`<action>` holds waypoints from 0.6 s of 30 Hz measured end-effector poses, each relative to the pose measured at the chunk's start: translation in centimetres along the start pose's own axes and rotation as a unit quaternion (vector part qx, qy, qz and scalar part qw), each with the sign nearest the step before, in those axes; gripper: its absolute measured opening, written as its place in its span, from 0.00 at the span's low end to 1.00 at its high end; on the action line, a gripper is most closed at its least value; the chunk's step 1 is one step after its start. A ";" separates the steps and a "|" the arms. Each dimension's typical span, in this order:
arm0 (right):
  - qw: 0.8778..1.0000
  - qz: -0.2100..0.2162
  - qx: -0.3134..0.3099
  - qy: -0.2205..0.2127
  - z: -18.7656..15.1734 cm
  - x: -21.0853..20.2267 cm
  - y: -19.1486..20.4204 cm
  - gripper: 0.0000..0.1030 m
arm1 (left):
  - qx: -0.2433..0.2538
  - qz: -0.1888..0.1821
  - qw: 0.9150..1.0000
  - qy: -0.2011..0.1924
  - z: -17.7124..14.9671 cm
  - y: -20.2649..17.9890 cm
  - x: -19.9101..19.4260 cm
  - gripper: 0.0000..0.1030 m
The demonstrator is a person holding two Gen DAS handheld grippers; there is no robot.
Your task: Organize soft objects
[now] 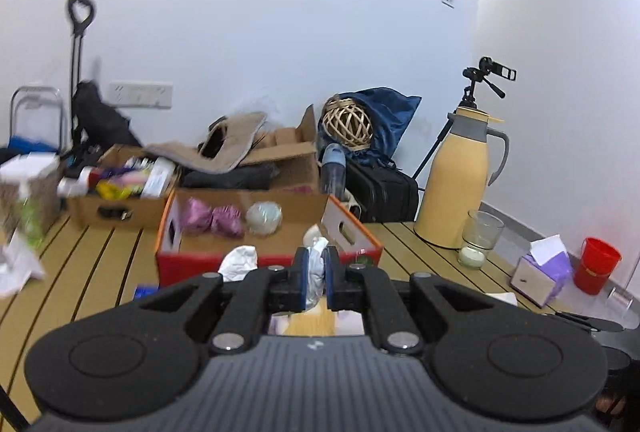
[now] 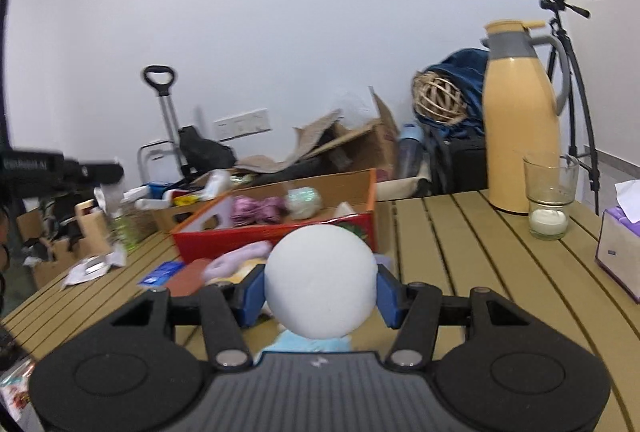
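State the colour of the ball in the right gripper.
White; the ball shows best in the right wrist view, clamped between blue pads.

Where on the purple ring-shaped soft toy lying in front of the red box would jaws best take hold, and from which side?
Probably across one arm of the purple ring, one jaw in its centre hole and one outside. It lies flat on the slatted table, so coming from above fits best. The near, open side looks easiest; the red box crowds the far side. Both hands are already occupied.

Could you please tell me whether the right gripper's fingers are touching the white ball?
Touching: the right wrist view shows both blue fingers pressed against the white ball.
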State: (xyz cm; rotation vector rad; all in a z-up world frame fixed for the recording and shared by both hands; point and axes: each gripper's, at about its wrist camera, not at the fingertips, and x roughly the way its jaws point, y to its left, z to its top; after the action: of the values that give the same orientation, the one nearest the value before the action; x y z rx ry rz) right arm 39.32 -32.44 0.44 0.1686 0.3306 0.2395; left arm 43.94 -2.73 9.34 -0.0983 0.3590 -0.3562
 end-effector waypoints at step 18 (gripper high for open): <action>0.997 0.033 -0.069 0.032 10.7 10.6 1.8 0.54 | -0.047 -0.061 0.994 0.081 8.0 3.9 17.0 0.09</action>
State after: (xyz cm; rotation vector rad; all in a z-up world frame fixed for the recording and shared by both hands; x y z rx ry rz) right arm 52.28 -29.30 7.57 0.0362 0.3721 0.3330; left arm 63.01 -4.90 10.63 -0.1839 0.5315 -0.4702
